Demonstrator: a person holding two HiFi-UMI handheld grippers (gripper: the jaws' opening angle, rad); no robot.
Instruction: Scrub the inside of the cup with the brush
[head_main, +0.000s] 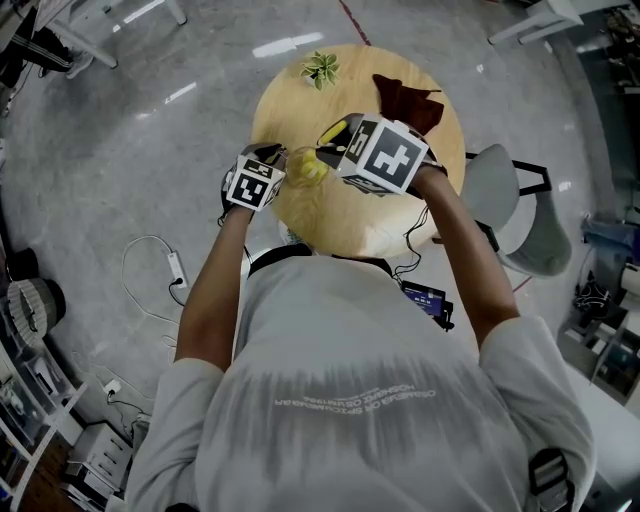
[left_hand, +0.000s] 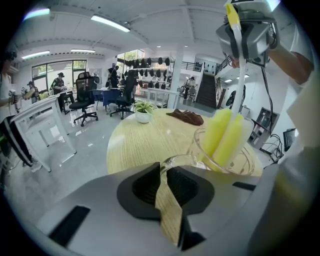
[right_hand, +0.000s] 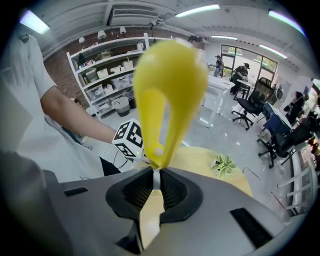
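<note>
Round wooden table (head_main: 300, 110); cup sits over its near-left part.
Right gripper (right_hand: 152, 187): jaws pinched tight on thin white shank of brush (left_hand: 223, 137).
Left gripper (left_hand: 165, 182): jaws clamped on glass handle of cup (left_hand: 245, 162) (clear wall, hard to trace).
Yellow sponge head inside cup, probably short of bottom.
Brush long axis runs up and right from cup to right gripper; scrub stroke should follow that line.

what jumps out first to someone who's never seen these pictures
The bright yellow brush stands out, its sponge head down inside the clear glass cup over the round wooden table. The left gripper clamps the cup's handle; the right gripper clamps the brush's stem.
</note>
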